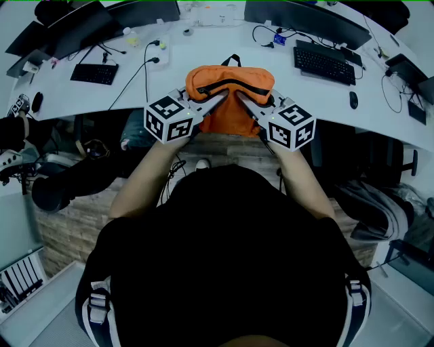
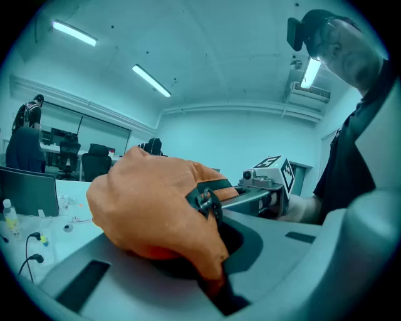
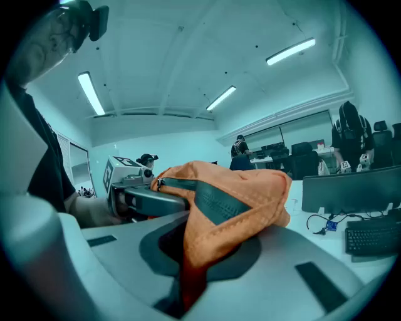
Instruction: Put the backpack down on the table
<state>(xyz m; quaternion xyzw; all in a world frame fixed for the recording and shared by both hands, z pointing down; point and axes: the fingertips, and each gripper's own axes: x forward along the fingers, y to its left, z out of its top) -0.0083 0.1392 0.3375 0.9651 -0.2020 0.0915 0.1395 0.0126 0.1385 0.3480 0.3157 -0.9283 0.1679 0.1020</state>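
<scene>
- The orange backpack [image 1: 229,91] sits at the near edge of the curved white desk [image 1: 61,95]. Its top lies over the desk surface and its lower part hangs in front of the edge. I cannot tell whether it rests on the desk.
- The left hand-held gripper [image 1: 215,99] is clamped tight on a fold of orange fabric beside the dark zip.
- The right hand-held gripper [image 1: 245,101] pinches the fabric from the other side, jaws nearly together. Its tips are close to the left one's.
- A black cable with a plug [image 1: 153,62] runs just left of the backpack.
- A keyboard [image 1: 94,73] lies further left, well apart.
- A second keyboard [image 1: 324,65] and a mouse [image 1: 353,99] lie to the right.
- Dark monitors [image 1: 298,17] line the far edge.
- A black chair [image 1: 64,183] stands below the desk at the left.
</scene>
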